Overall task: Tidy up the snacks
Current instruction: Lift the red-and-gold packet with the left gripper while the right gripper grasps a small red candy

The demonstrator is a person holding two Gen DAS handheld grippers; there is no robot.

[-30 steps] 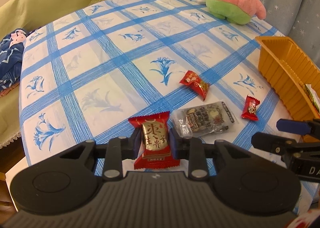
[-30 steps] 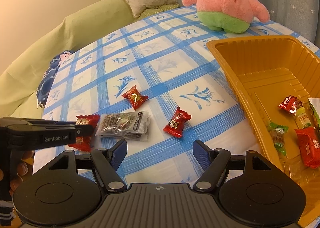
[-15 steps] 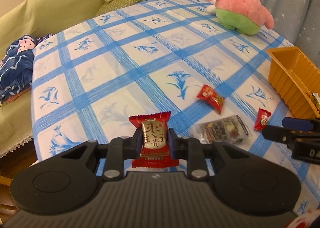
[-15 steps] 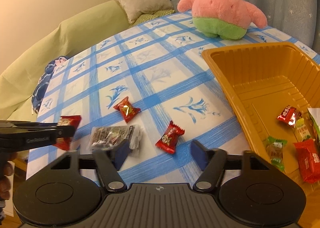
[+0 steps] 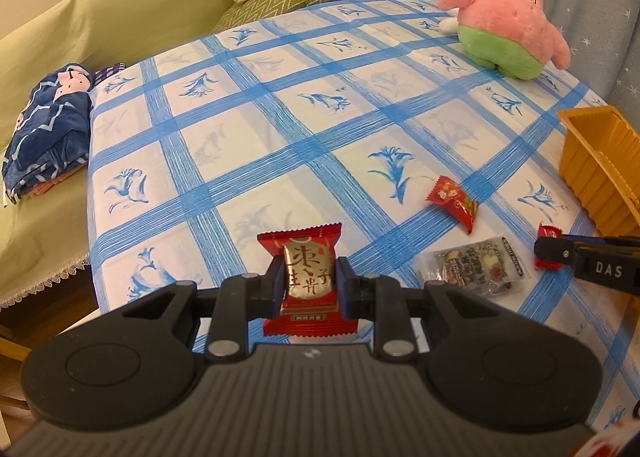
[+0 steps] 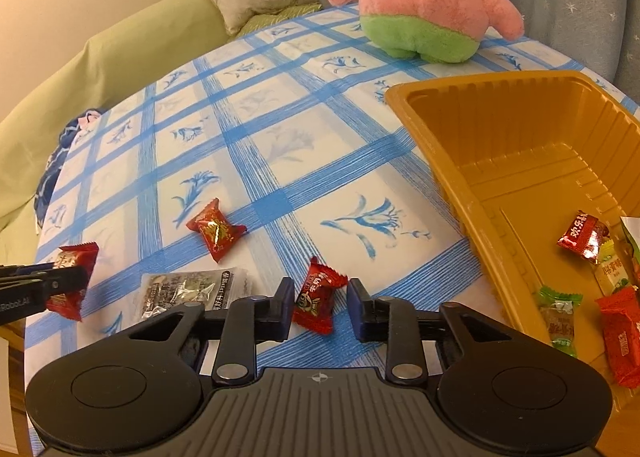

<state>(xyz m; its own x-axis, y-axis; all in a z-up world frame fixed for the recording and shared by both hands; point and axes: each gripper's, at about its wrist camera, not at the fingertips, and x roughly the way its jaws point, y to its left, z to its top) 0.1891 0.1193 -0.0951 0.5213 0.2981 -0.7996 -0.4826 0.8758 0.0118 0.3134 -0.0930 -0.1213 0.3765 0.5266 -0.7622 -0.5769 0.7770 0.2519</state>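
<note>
Ahead of the right claw (image 6: pixel 319 303) the desk (image 6: pixel 280 161) lies bare up to the plush toy (image 6: pixel 420 1), while the orange tray (image 6: pixel 452 161) walls off its right.

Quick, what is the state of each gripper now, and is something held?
Left gripper: shut on the red and gold snack packet.
Right gripper: jaws closing around the small red candy, pads not yet pressing it.

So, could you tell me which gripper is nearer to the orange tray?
Right. The right gripper, jaws closing around a red candy, sits beside the orange tray; the left gripper is farther off.
</note>
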